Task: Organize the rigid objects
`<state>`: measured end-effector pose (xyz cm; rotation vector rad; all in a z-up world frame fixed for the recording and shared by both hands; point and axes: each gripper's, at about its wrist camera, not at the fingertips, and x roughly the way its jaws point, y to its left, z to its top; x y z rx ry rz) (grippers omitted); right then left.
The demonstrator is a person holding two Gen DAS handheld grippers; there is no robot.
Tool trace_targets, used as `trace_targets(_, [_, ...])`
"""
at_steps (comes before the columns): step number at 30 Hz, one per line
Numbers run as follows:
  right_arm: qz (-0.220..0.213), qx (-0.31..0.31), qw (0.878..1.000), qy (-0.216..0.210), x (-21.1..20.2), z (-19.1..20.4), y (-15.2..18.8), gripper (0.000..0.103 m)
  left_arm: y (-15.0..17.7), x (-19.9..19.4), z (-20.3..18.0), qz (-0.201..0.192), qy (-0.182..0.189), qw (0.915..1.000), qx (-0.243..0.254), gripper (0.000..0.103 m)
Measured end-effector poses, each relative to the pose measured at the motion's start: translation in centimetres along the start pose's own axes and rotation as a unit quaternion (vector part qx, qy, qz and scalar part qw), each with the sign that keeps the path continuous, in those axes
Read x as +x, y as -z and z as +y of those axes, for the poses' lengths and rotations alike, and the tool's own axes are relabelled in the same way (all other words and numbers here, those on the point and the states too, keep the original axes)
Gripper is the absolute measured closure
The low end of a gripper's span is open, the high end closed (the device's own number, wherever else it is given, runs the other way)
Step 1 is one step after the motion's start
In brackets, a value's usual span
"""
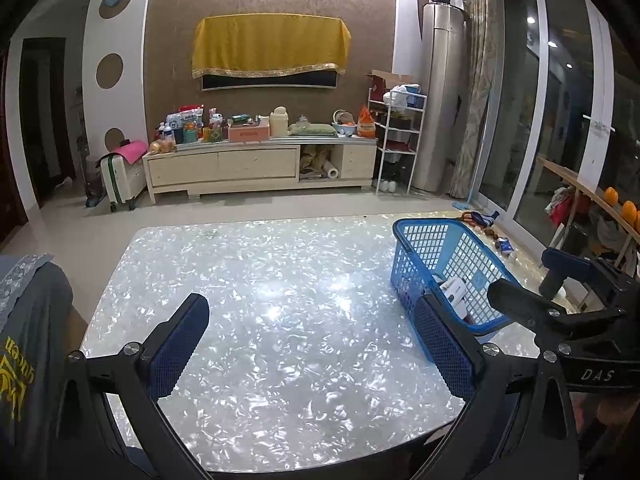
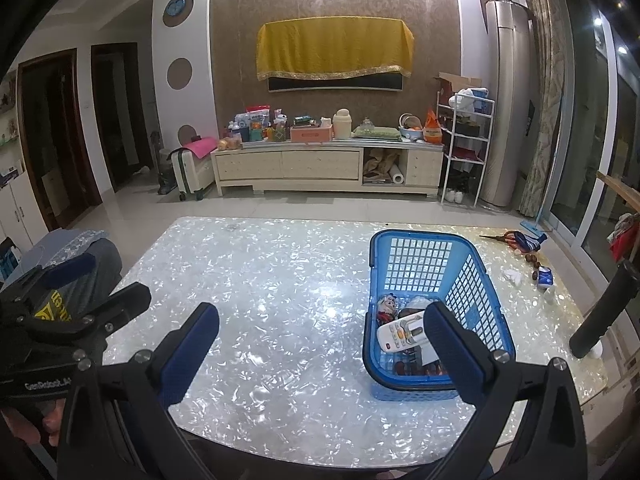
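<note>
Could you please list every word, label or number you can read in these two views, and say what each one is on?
"DAS": white letters on the black body of the right gripper, seen from the left wrist view.
"GenRobot...": small white print on the left gripper, seen from the right wrist view; its ending is blurred.
Yellow print on the grey garment: cut off, unreadable.
Remote control buttons and the packages on the TV cabinet: too small.
</note>
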<state>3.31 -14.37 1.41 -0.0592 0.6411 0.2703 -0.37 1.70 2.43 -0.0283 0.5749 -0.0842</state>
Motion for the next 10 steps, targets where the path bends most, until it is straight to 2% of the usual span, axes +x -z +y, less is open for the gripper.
trace_targets(10, [0.002,0.002,1.000,-0.005,0.12,-0.09,0.00,0.000,-0.14,-0.13,0.04,-0.003,0.001,1.0000,0.000,0.000])
